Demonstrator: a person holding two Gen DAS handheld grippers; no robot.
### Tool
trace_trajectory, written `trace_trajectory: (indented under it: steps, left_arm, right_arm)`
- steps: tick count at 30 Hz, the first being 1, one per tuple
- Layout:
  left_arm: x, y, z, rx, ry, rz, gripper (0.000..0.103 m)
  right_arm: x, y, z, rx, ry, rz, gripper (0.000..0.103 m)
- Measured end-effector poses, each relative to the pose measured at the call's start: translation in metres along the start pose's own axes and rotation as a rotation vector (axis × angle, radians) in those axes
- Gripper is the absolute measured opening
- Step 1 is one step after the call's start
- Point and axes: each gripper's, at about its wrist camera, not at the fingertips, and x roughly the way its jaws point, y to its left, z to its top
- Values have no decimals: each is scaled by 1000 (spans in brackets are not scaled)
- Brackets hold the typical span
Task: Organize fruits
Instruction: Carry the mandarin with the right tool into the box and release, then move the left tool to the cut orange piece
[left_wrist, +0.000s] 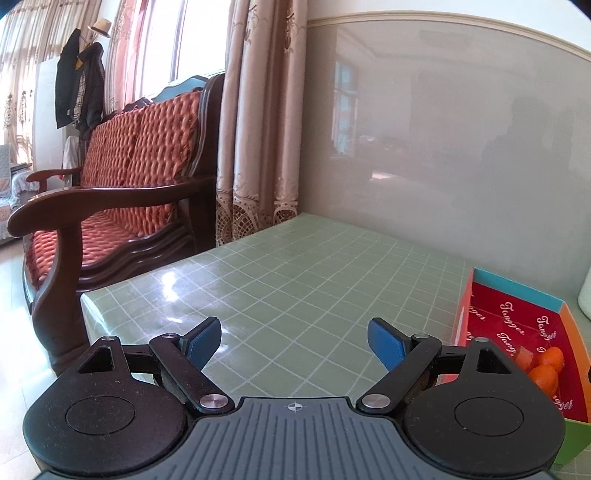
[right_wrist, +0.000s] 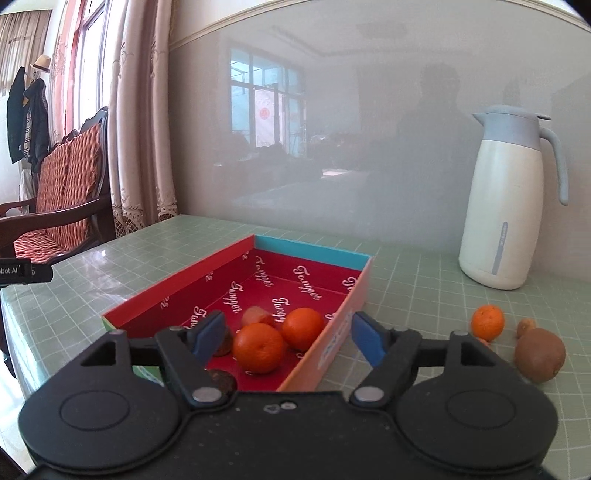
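Along the left, the edge of the desk is being bordered by a wooden sofa with orange cushions, and a curtain is hanging just behind the desk's far left corner. A glossy grey wall panel is closing off the far edge. A wide stretch of green gridded covering is being left bare in the left wrist view, in front of the left tongs.

The left tongs are being held spread wide, with nothing between the blue pads and nothing being touched; they are being held above the bare desk. At that view's right edge the red box is being seen, with orange fruit in its near end.

In the right wrist view the red box is lying at the middle of the desk, its walls low. Two mandarins are resting inside near its front end, touching each other, with a pale reddish fruit behind them and a dark brown fruit partly hidden by the left finger. The right tongs are being held released, spread over the box's near end, straddling its right wall, with nothing pinched.

To the right of the box, a loose mandarin, a kiwi and a small brown fruit are lying on the open desk. A white jug is standing upright near the wall.
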Motion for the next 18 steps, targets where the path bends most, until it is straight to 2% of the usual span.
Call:
trace_trajectory:
  steps: [3, 10, 18]
  left_arm:
    - [-3, -14, -1, 26, -3, -32, 86]
    - [-17, -64, -9, 120, -28, -141, 86]
    - [-34, -112, -19, 190, -49, -242, 86]
  right_arm:
    - [-8, -13, -2, 18, -6, -40, 83]
    - [-33, -52, -9, 64, -26, -177, 100]
    - [-64, -98, -19, 140, -29, -303, 102]
